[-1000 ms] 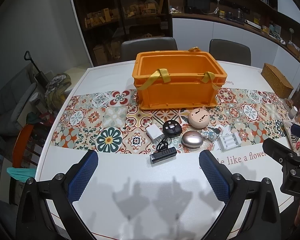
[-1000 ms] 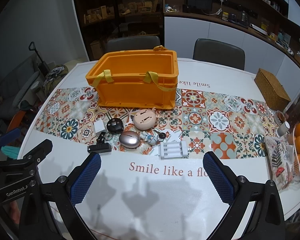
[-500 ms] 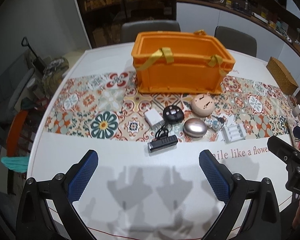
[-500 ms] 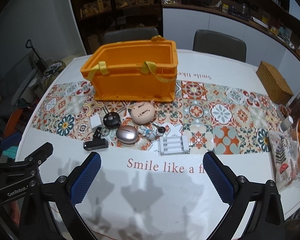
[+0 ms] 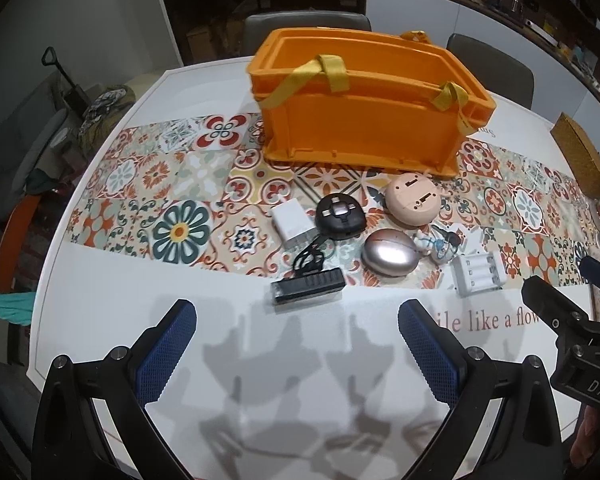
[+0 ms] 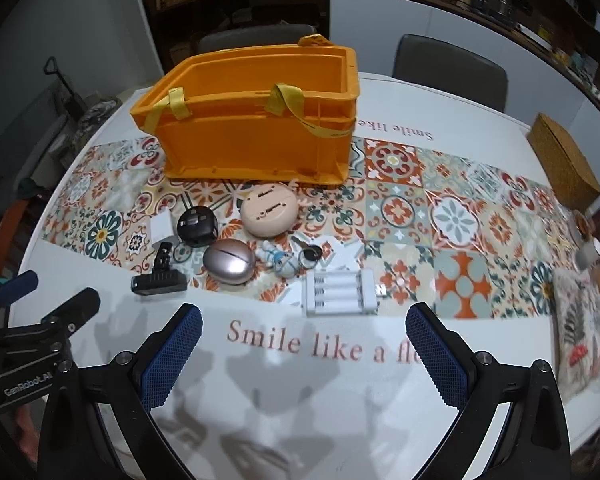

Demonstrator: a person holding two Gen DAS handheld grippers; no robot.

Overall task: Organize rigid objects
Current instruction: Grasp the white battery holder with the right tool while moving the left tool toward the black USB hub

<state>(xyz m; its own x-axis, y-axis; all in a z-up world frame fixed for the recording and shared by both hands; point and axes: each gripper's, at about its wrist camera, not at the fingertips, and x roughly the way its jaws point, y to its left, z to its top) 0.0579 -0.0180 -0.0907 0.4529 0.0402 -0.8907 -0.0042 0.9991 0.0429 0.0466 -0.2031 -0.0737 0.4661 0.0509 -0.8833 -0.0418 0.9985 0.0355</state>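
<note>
**Nothing packed yet: crate empty, every item still out**

Your counter [image 5: 100,300] carries the orange crate [image 5: 364,132] at its far middle, and what shows of its inside looks empty. So by my reading the sorting has not begun.

All the small things lie in a cluster just near of the crate: the pink round case [image 5: 412,204], the metallic oval case [image 5: 389,253], the black round gadget [image 5: 341,217], the black clip [image 5: 309,289] nearest you, the white battery charger [image 6: 340,293] to the right, the white adapter [image 5: 293,224] to the left, and the little figurine keychain [image 6: 281,261].

Your left gripper [image 5: 296,350] and right gripper [image 6: 303,356] both hover over bare counter, jaws wide apart, holding nothing.
</note>
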